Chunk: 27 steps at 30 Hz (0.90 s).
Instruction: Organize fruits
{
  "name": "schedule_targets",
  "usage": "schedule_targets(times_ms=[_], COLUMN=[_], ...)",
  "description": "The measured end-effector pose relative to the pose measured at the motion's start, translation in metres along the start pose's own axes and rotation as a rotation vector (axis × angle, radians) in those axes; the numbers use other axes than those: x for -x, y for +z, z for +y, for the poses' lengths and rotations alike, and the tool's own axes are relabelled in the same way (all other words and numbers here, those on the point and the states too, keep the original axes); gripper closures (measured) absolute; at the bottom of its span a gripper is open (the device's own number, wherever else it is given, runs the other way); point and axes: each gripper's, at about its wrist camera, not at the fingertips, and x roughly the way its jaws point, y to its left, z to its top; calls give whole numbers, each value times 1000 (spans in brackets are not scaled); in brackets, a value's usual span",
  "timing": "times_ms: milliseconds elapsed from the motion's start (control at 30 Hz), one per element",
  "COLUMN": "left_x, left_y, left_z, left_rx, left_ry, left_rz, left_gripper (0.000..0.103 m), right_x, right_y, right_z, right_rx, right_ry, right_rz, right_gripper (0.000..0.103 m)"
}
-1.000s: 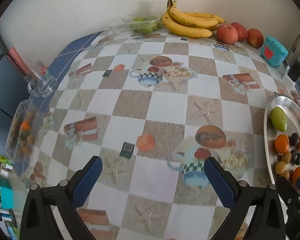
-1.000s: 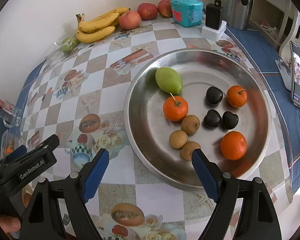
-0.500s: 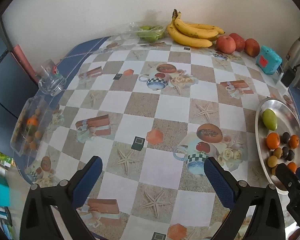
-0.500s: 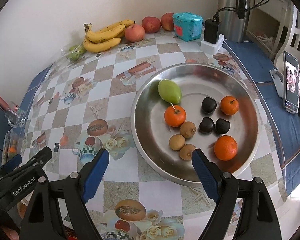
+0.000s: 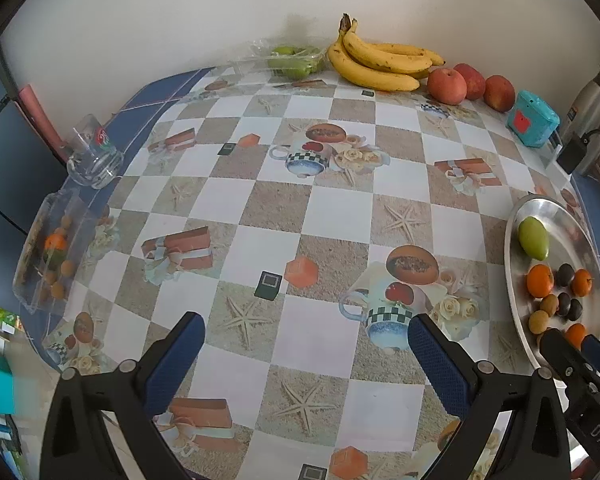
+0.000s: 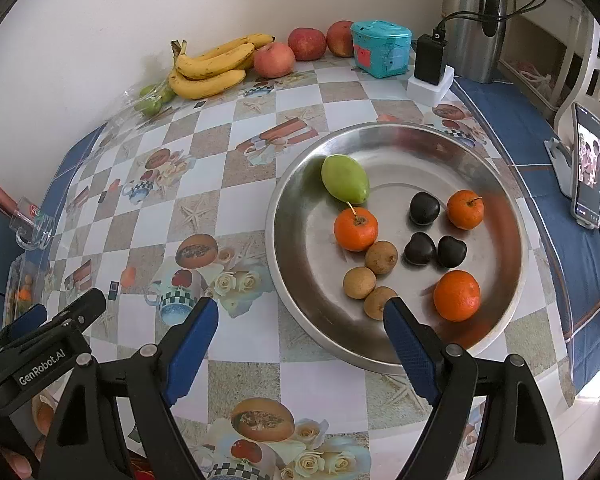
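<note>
A round steel tray [image 6: 500, 168] holds a green mango [image 6: 344, 179], three oranges [image 6: 356, 229], three dark fruits [image 6: 424, 209] and three small brown fruits [image 6: 381, 257]. Bananas [image 6: 212, 68], three red apples [image 6: 274, 60] and a bag of green fruits [image 6: 152, 100] lie by the far wall. A clear box of small fruits [image 5: 50, 256] sits at the table's left edge. My right gripper [image 6: 300, 316] is open and empty over the tray's near rim. My left gripper [image 5: 306, 332] is open and empty above the table's near side; the tray [image 5: 556, 208] is on its right.
A teal box [image 6: 380, 48], a black charger on a white block [image 6: 430, 68] and a steel flask [image 6: 474, 20] stand at the far right. A phone on a stand [image 6: 586, 172] is right of the tray. A glass [image 5: 92, 152] stands at the left edge.
Both grippers have drawn back and up from the table, so more of it shows. Both stay open and empty. The fruits have not moved.
</note>
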Motion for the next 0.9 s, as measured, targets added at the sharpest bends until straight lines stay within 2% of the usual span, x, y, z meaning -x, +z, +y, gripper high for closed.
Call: schedule_targets(times_ms=[900], left_x=[-3], left_y=[-1], left_z=[-1], left_rx=[-6], left_ry=[-3], left_rz=[13], left_gripper=[0], right_x=[-1], right_y=[0], right_z=[1], right_rx=[3], right_ry=[-2], right_rz=[6], right_gripper=[18])
